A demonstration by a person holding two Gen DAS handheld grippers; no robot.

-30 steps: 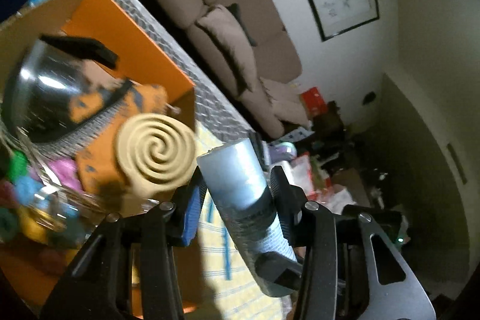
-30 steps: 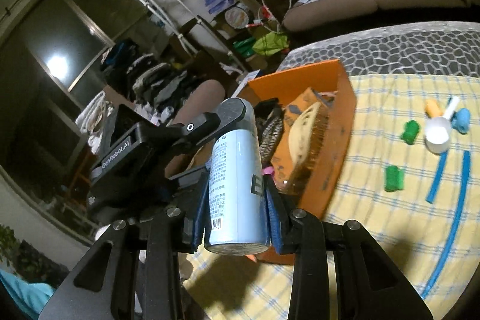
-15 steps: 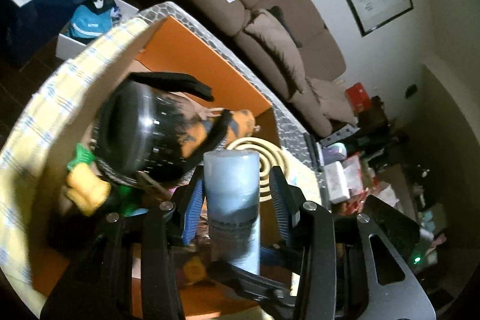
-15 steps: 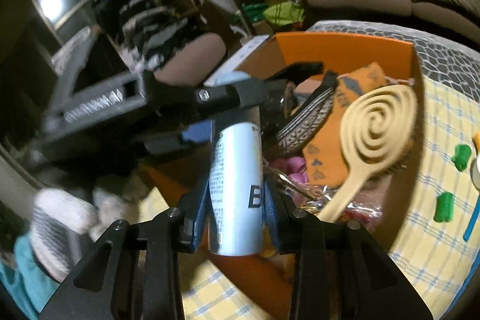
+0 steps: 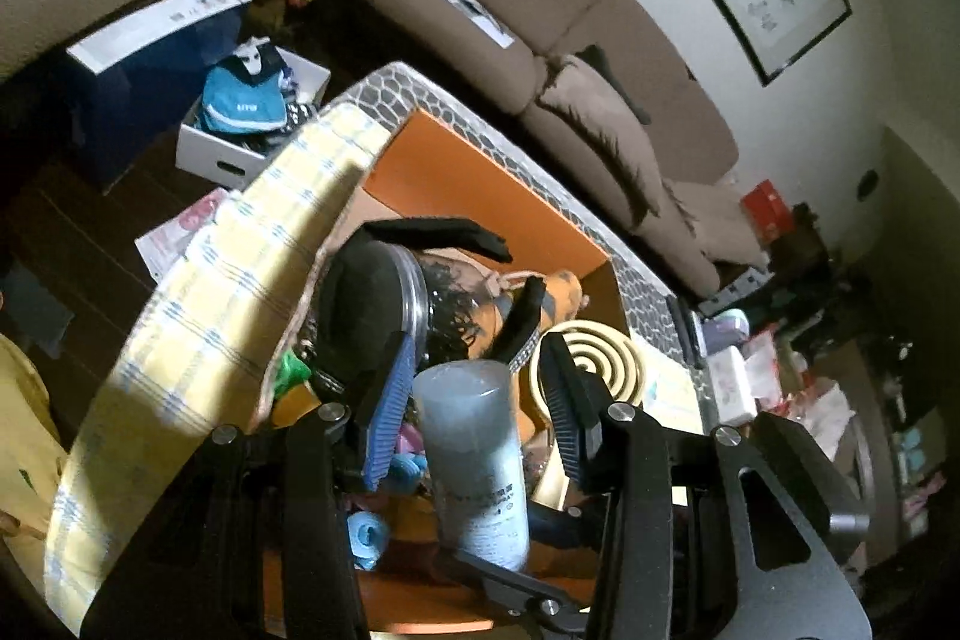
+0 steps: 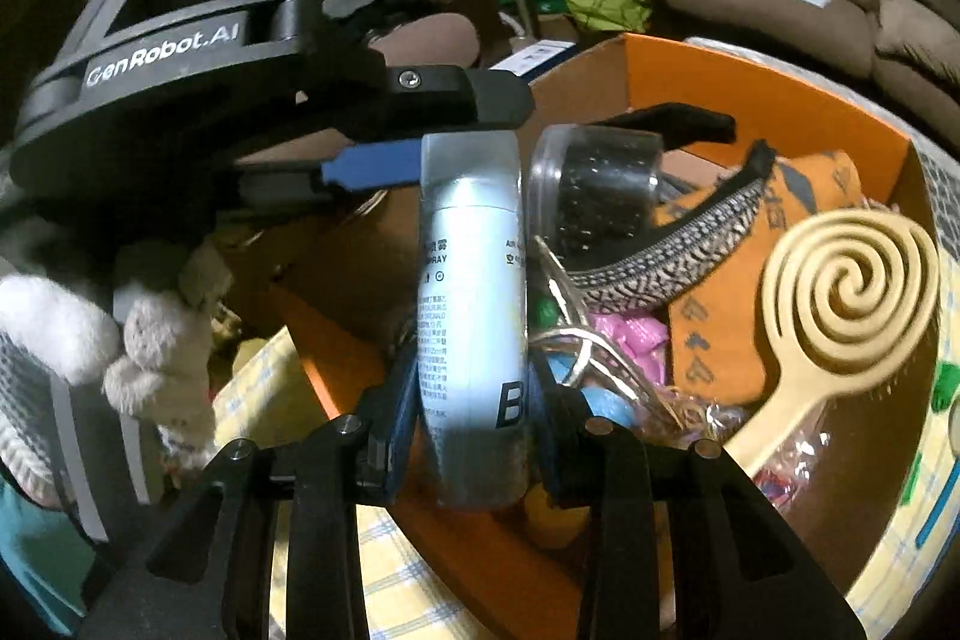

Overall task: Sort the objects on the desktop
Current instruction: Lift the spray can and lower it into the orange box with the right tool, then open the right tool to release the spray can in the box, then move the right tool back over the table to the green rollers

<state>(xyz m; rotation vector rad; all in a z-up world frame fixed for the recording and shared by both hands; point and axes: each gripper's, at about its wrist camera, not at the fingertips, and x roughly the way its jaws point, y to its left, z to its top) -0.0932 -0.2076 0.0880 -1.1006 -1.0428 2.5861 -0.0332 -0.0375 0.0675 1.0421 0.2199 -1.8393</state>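
Observation:
A pale blue spray can (image 6: 474, 310) stands upright between the fingers of my right gripper (image 6: 474, 370), which is shut on its lower half. The can hangs just above the open orange box (image 6: 750, 76). My left gripper (image 6: 468, 139) reaches in from the left at the can's cap. In the left wrist view the spray can (image 5: 474, 460) rises between the pads of the left gripper (image 5: 477, 358), and a thin gap shows on the right side. A cream spiral brush (image 6: 858, 280), a black round brush (image 6: 594, 184) and a patterned headband (image 6: 660, 250) lie in the box.
The orange box (image 5: 480, 184) sits on a yellow checked cloth (image 5: 240, 280) over a pebble-patterned table (image 5: 420, 94). Green rollers (image 6: 945, 388) lie on the cloth to the right. A brown sofa (image 5: 540, 10) and a white floor box (image 5: 240, 142) lie beyond. A fuzzy sleeve (image 6: 156, 358) is at left.
Both grippers have swung with the can from beside the orange box to over its contents, and the right one has sunk. The can now stands straight between the left pads.

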